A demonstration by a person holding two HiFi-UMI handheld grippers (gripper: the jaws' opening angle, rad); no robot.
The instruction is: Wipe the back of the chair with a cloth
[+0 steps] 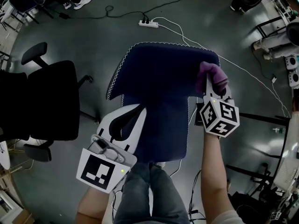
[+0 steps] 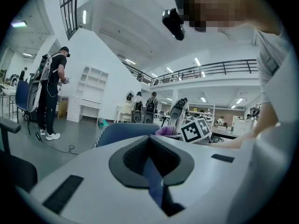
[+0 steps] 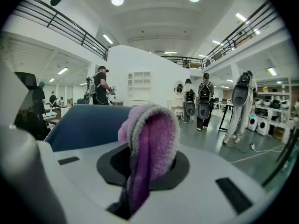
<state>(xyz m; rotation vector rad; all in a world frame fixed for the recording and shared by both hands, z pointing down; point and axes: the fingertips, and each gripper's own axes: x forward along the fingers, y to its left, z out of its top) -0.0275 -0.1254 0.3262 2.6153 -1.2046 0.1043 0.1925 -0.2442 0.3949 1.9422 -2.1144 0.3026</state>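
Right tongs point(image 1: 216, 89) are clamped on a purple cloth point(image 1: 212, 74). The cloth's folded end sticks up out of the jaws and the rest is pinched down in the slot. The cloth sits at the right-hand corner of the wide blue panel of the chair point(image 1: 163, 76), touching its edge.

Left tongs point(image 1: 137, 114) have jaws close together, only a thin slit. A strip of the chair's blue fills that slit, so they grip the chair at the left edge of its narrower near panel. The two pairs of tongs are well apart, on either side of the chair.

The person's jeans-clad legs point(image 1: 145, 190) stand just behind the chair, at the bottom of the head view. A black office chair point(image 1: 46, 99) is off to the left on the grey floor point(image 1: 93, 36). A white power strip point(image 1: 148, 24) lies beyond the chair, with a white cable point(image 1: 243, 71) running off to the right. The gripper views show people standing far back in the hall.
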